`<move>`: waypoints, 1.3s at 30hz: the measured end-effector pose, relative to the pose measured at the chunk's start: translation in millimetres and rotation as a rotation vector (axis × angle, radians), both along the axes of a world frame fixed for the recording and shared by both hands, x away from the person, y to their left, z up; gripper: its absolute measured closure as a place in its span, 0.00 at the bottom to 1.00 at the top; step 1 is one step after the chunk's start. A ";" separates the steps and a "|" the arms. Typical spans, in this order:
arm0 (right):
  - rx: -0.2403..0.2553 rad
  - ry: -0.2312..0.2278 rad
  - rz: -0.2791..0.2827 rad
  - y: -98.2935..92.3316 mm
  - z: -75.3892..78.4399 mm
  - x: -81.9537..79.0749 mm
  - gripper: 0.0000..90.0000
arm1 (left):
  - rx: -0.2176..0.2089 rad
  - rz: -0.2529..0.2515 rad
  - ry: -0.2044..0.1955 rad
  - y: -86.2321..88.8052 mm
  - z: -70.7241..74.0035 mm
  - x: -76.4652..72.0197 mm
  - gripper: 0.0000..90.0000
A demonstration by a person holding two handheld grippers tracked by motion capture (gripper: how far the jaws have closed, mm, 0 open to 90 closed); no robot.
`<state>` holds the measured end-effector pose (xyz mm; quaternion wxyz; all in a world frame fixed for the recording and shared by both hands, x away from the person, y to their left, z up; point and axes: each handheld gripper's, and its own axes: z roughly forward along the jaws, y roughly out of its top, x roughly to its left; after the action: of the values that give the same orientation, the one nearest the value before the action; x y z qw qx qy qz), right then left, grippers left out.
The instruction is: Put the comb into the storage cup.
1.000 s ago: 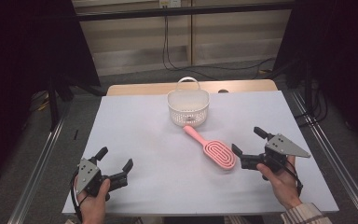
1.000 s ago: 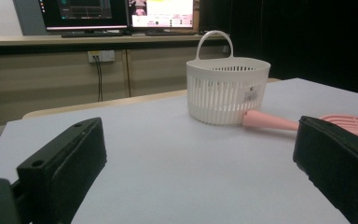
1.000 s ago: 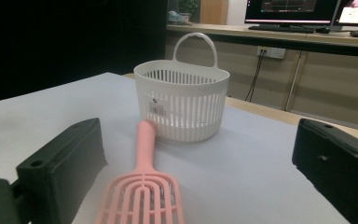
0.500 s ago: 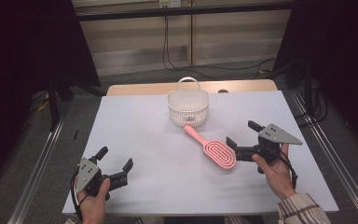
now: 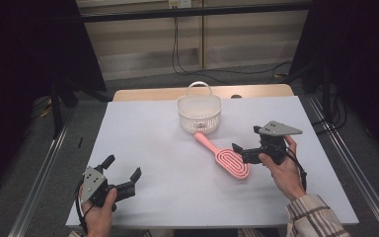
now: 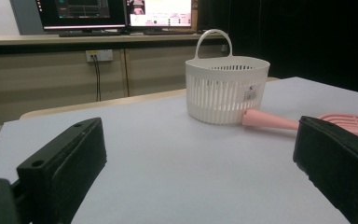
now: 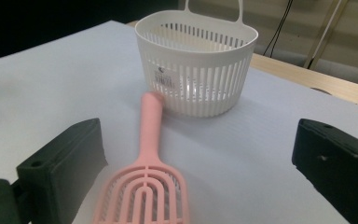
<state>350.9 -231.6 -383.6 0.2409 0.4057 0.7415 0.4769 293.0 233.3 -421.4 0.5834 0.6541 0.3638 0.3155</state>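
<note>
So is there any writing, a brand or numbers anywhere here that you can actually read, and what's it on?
None can be read.
Sticker on the white basket: dark print and a small mark, too small to read.
Two monitors behind the table: lit windows, text too blurred to read.
Pink hairbrush: no writing visible.

pink hairbrush [image 5: 225,159] | white slatted basket [image 5: 199,113] | plaid sleeve [image 5: 312,219]

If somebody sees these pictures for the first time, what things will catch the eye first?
First comes the pink plastic hairbrush, lying flat near the middle of the pale table, its handle end close to the white slotted plastic basket behind it. Next is the right gripper, open and right beside the brush head. The left gripper rests open at the near left.
</note>
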 end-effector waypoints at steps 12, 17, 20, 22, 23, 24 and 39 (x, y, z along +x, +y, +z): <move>-0.145 0.157 0.078 14.0 12.2 19.7 0.01 | -0.005 -0.012 0.000 -1.1 0.1 0.6 0.03; -0.128 0.276 0.137 17.6 10.1 30.0 0.05 | -0.003 -0.012 -0.001 -0.9 0.1 1.0 0.03; -0.146 0.302 0.141 20.3 9.6 32.9 0.06 | -0.003 -0.012 -0.004 -0.5 0.2 0.9 0.03; -0.164 0.357 0.168 22.9 8.6 36.6 0.05 | -0.004 -0.007 -0.003 -0.5 0.2 1.0 0.03; -0.178 0.370 0.173 24.5 8.2 37.8 0.06 | 0.000 -0.009 -0.001 -0.6 0.2 1.1 0.03; -0.184 0.370 0.176 25.8 8.0 38.5 0.06 | -0.002 -0.010 0.000 -1.0 0.2 1.0 0.03; -0.286 0.585 0.251 47.1 -1.9 57.0 0.06 | -0.001 -0.008 -0.003 -0.4 0.3 0.9 0.03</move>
<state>407.9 -184.5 -385.5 0.0122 0.3932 0.8825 0.2577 293.9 232.9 -421.1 0.5855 0.6547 0.3605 0.3140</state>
